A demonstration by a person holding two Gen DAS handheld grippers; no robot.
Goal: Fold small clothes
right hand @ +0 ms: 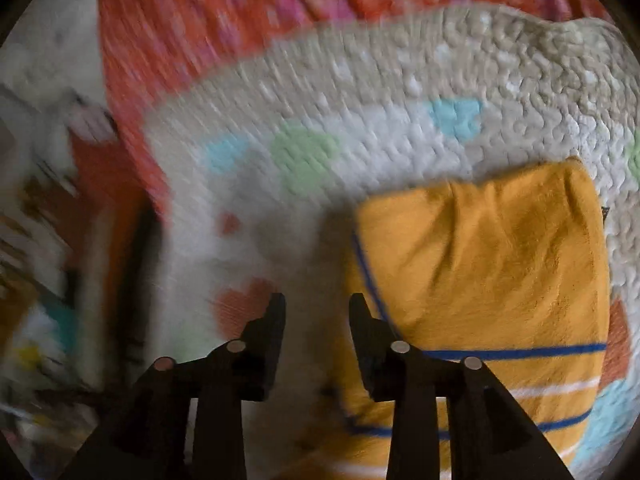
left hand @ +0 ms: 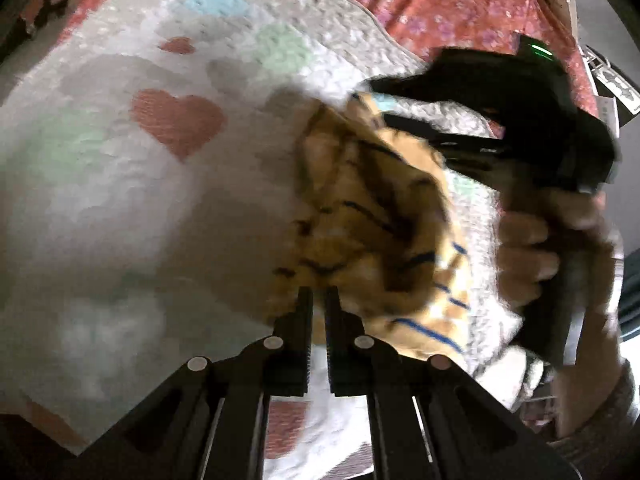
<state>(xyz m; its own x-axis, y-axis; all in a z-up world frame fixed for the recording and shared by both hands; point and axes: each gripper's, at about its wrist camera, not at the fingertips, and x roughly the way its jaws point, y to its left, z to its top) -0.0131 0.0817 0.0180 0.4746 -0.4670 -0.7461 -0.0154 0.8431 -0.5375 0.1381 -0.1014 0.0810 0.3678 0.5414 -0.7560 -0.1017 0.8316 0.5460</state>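
Just beside the parted right claw (right hand: 317, 304), garment (right hand: 480, 280) edge on blanket (right hand: 360, 80)

I count one small garment (right hand: 492, 280), orange-yellow with blue and white stripes. Under it lies one white textured blanket (left hand: 120, 200) printed with hearts. On that blanket, in the left wrist view, I make out two red hearts, one large (left hand: 178, 120) and one small (left hand: 178, 45), plus one blue heart (left hand: 216, 0); paler green ones are too blurred to count. One red flowered bedcover (left hand: 432, 4) lies beneath the blanket. I see two grippers: the left gripper (left hand: 319, 300) and the right gripper (right hand: 318, 308). One hand (left hand: 532, 256) shows, holding the right one.
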